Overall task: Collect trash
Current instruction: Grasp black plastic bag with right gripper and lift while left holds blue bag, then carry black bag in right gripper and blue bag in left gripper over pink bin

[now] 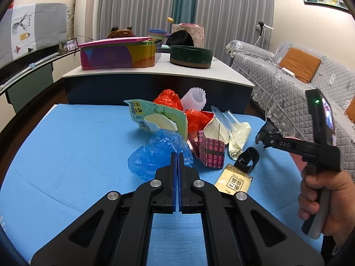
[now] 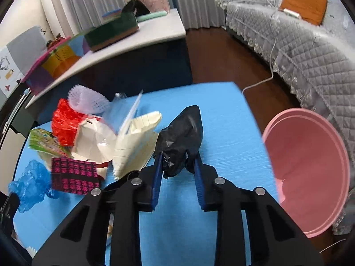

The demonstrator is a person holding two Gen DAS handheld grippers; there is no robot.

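Trash pile (image 2: 88, 137) on tabletop (image 2: 221, 122). Crumpled bag (image 2: 184, 137) just right of pile. Basin (image 2: 310, 177) right of pile, beyond tabletop edge. Sofa (image 2: 310, 55) behind basin.

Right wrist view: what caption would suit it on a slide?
Right gripper clamps a black plastic bag above the blue mat, pink bin alongside.

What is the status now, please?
Left tongs shut, empty. Right tongs clamp black bag. Pink bin at right, path clear.
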